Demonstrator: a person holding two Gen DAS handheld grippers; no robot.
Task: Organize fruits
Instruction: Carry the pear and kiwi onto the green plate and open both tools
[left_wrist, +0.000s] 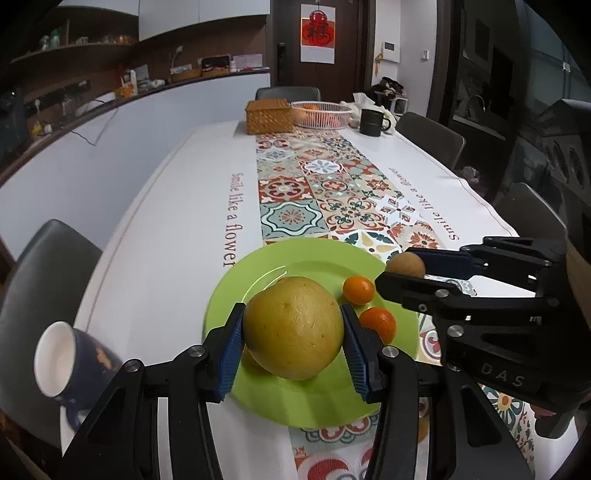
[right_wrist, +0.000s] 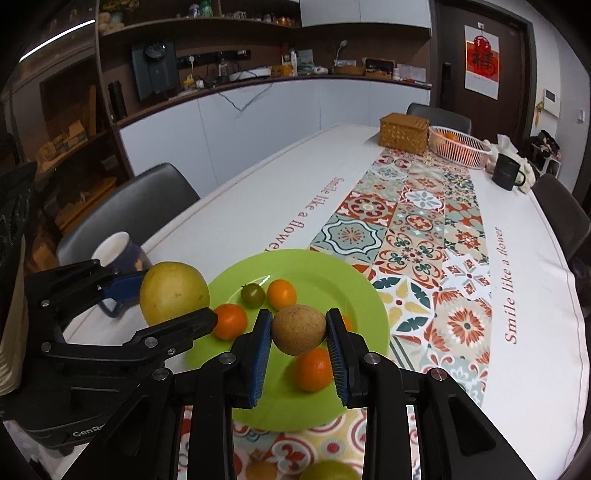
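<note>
Nearest us, the left gripper (left_wrist: 293, 343) is clamped on a large yellow fruit (left_wrist: 293, 328), its blue pads (left_wrist: 229, 354) pressing both sides, above the green plate (left_wrist: 258, 273). Just beside it, the right gripper (right_wrist: 299, 332) is clamped on a brown kiwi (right_wrist: 299, 328) over the same plate. Below we see small oranges (right_wrist: 231, 321) and a green tomato (right_wrist: 253, 295). Farther off stand a wicker box (right_wrist: 404, 134) and a white basket (right_wrist: 460, 147).

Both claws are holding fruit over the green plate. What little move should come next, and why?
Probably carry both fruits on toward the far white basket, which already holds oranges. The left gripper is clamped on the big yellow fruit and the right gripper on the small brown fruit, both lifted above the green plate.
</note>
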